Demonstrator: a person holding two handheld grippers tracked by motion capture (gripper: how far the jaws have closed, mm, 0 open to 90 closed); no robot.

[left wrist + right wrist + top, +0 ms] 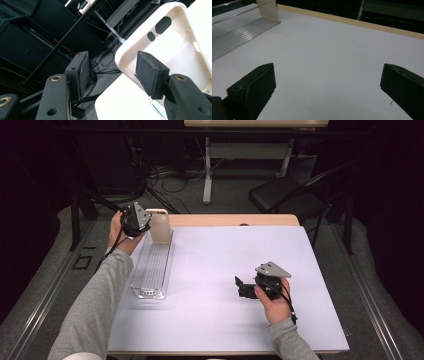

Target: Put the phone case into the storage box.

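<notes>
A cream phone case (160, 226) stands upright at the far end of a clear ribbed rack (152, 265) on the left of the table. My left gripper (145, 222) is held up beside the case's top left. In the left gripper view the case (175, 47) shows its hollow inside with camera cut-outs, and its rim lies in the gap of my left gripper (113, 67), whose jaws stand apart. My right gripper (241, 287) rests low over the white table top right of centre. Seen in its own view, the right gripper (327, 80) is wide open and holds nothing.
The white table top (225, 270) has a wooden strip (235, 220) along its far edge. A black folding chair (290, 192) stands behind the table at the right, with cables on the floor (170, 175) beyond. The rack (234, 37) and case (268, 10) appear far left in the right gripper view.
</notes>
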